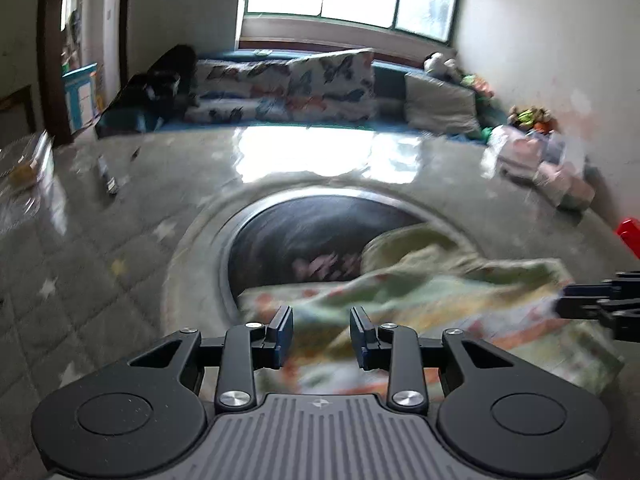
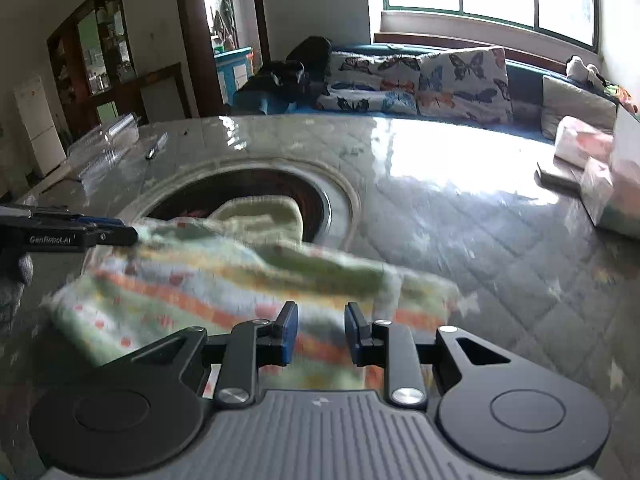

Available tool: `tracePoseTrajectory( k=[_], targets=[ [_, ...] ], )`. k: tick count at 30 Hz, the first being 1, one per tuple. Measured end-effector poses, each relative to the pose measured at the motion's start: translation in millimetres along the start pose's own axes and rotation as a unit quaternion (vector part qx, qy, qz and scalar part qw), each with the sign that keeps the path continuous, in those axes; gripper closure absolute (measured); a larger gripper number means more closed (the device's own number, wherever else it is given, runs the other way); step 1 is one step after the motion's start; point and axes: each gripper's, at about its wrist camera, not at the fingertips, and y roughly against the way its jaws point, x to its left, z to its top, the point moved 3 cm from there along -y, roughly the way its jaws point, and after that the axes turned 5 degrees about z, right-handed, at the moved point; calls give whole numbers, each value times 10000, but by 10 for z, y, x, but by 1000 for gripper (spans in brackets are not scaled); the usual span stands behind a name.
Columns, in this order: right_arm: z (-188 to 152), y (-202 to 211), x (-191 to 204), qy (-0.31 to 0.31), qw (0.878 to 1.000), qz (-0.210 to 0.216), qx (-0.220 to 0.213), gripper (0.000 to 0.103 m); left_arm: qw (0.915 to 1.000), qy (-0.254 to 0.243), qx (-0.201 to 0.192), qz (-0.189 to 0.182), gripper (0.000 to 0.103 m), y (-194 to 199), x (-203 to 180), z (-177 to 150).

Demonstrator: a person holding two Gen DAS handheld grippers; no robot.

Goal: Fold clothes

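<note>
A pale green garment [image 1: 440,292] [image 2: 240,264] with orange stripes lies rumpled on the grey quilted table [image 1: 120,240] [image 2: 480,240], partly over a round dark recess [image 1: 300,232] [image 2: 312,196]. My left gripper [image 1: 322,316] hovers over its left part with a clear gap between the blue pads; blurred cloth shows through the gap. Seen from the right wrist, the left gripper [image 2: 134,234] reaches the cloth's far left edge. My right gripper [image 2: 322,312] stands the same way over the near edge, and its tips [image 1: 564,300] meet the cloth's right edge. A grey gloved hand [image 2: 16,280] shows at the left.
Clear plastic packaging [image 1: 24,168] [image 2: 104,144] and a small dark object [image 1: 106,176] lie at the table's left. Pink and white packs [image 1: 540,160] [image 2: 592,152] crowd its right edge, with a red thing [image 1: 628,236] nearby. A sofa with butterfly cushions [image 2: 440,76] runs behind.
</note>
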Motion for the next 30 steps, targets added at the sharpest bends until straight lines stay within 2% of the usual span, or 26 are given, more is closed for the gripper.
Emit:
tracePoseTrajectory(
  k=[6,8,13,20,23,27,30],
  targets=[
    [168,-206,-4,-36,10000,50,-78,78,9997,-153,34,-193,71,-198,-223,130],
    [176,-268,-35,-80,9999,6,-59,78,9997,-158,108,-174,74,-300,-231,137],
    [123,-349,-193,-357,9993,-85,40,81,9994,-61,290,-181,74,-489,-181,119],
    [191,-286,-134,-161,9998,-129,-36,79,9996,-106,193,-188,74,-434,-231,166],
    [158,-375,-157,-229,9995,-183,89,79,9994,-122,311,-128,71,-504,-228,141],
    [169,-310,-101,-141,9997,-216,7,76,9995,-156,253,-70,69,-428,-230,157],
    [189,-222,-19,-30,9998,-198,-84,71,9997,-101,226,-41,57,-360,-206,168]
  ],
)
